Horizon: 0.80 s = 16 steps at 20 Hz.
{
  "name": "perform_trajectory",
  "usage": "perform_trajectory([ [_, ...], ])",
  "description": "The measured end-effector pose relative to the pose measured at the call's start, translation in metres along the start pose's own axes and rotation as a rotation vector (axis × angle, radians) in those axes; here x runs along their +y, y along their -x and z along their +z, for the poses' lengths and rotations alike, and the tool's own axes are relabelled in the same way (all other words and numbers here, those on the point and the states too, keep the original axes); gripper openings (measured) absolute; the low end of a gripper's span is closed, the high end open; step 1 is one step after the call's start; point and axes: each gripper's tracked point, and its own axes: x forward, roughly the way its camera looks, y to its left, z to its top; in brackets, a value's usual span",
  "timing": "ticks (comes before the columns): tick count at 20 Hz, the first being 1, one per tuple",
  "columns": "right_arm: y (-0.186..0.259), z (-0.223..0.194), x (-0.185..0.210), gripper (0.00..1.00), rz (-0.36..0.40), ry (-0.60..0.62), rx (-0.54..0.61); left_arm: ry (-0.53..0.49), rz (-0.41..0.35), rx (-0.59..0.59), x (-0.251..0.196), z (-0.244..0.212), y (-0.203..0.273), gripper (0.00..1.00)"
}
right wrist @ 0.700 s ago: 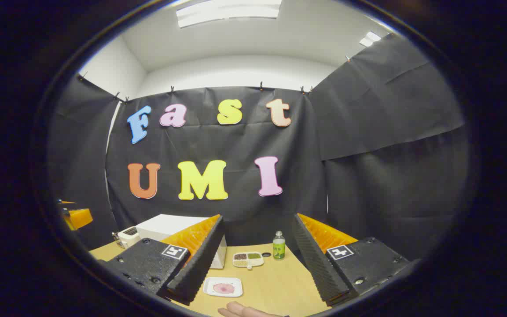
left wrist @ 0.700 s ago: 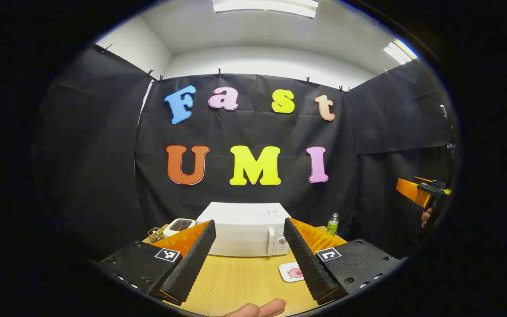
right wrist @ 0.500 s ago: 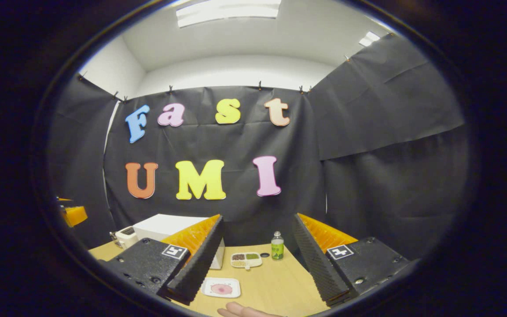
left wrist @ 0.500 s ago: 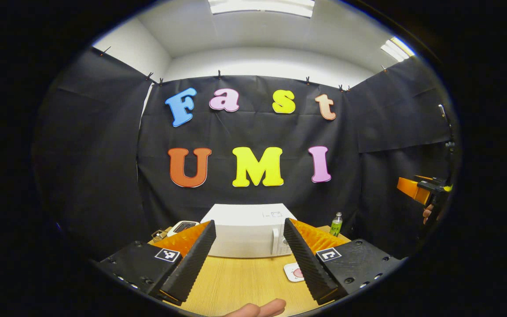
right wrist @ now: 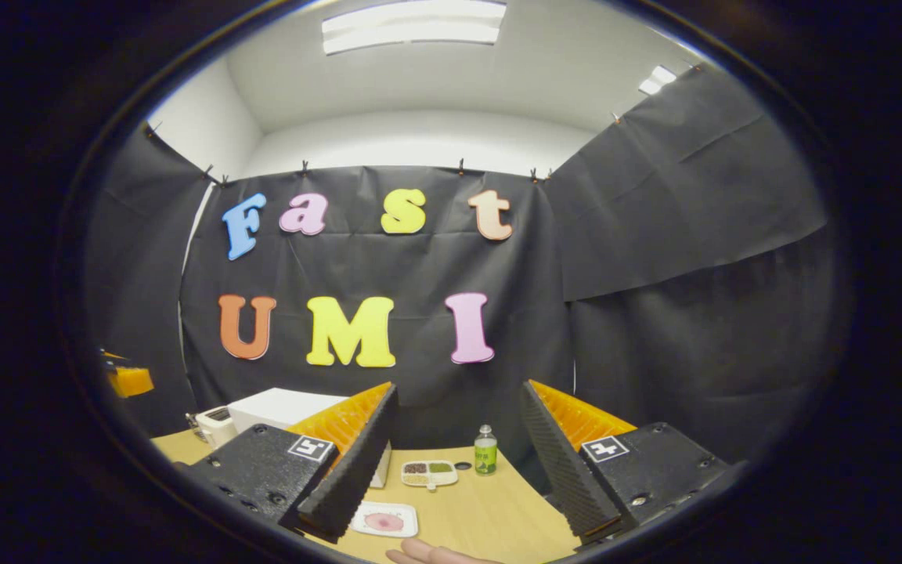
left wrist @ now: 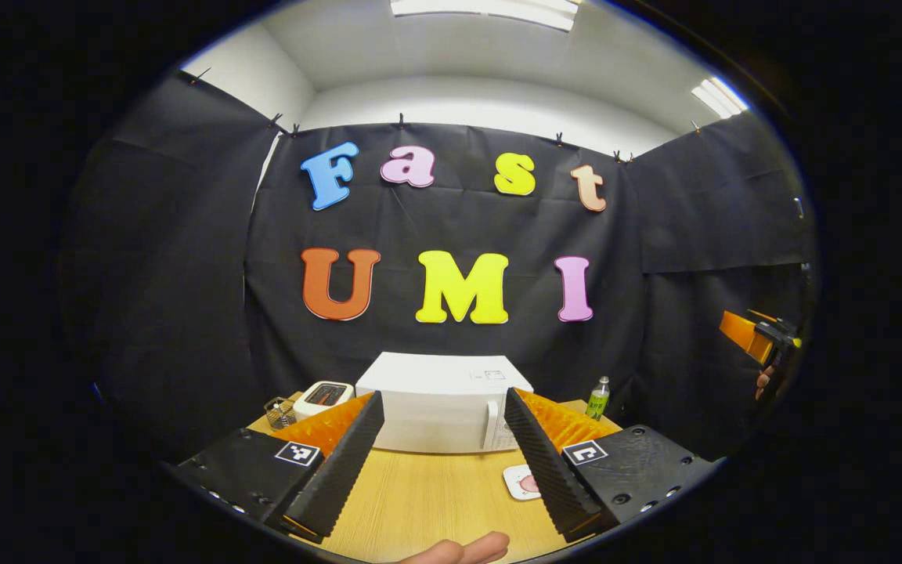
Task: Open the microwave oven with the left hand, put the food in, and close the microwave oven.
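Observation:
A white microwave oven stands at the back of the wooden table, its door shut. It also shows at the left of the right gripper view, where the microwave oven is partly hidden behind a finger. The food, a pink piece on a small white plate, lies in front of it; the plate is half hidden in the left gripper view. My left gripper is open, held back from the microwave with nothing between its fingers. My right gripper is open too, above the table's near side.
A white toaster and a small wire basket sit left of the microwave. A green bottle and a divided dish of small foods stand to its right. A hand shows at the bottom edge.
Both views have shifted slightly: the left gripper tilted a little, the microwave sitting marginally higher in view. The right gripper has drifted so the plate and bottle sit lower. Both grippers stay open.

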Motion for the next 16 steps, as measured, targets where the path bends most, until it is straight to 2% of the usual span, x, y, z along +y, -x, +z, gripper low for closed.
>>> perform_trajectory([
  [1,-0.002,-0.002,-0.001,1.00,0.000,-0.001,0.000,0.005,-0.007,0.000,-0.001,-0.002,-0.005,0.96],
  [7,-0.011,-0.014,-0.017,1.00,-0.004,-0.006,-0.007,0.036,-0.061,-0.004,-0.028,-0.020,-0.074,0.95],
  [10,-0.015,-0.023,-0.027,1.00,-0.008,-0.012,-0.003,0.039,-0.100,0.050,-0.052,-0.053,-0.126,0.95],
  [16,-0.024,-0.032,-0.049,1.00,-0.014,-0.019,-0.050,0.027,-0.105,0.129,-0.089,-0.136,-0.228,0.94],
])
